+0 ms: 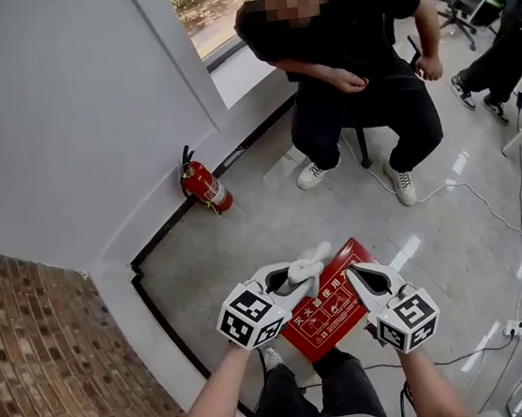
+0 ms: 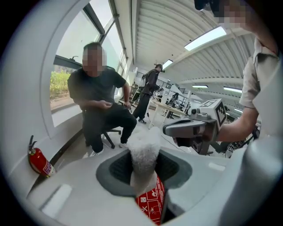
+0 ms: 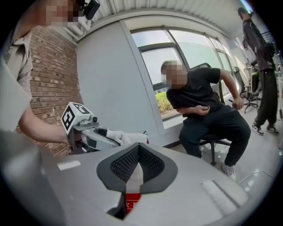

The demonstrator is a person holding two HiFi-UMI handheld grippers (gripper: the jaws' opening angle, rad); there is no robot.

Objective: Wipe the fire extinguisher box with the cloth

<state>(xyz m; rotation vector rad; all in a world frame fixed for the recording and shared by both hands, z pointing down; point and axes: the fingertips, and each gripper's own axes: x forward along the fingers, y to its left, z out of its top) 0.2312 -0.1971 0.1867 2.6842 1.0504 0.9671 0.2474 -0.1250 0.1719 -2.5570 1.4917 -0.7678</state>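
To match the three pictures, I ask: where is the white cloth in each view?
Head view: cloth lower centre, in the left tongs, at the red box's edge.
Left gripper view: cloth at centre, between the tongs.
Right gripper view: cloth left of centre.
Shared landmark: the seated person.

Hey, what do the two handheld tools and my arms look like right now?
They match. The left tool and right tool have smooth light-grey shells, with a dark grey textured lining inside the jaws. Each carries a white cube printed with black square markers. You're wearing a short beige sleeve, so your forearms are uncovered.
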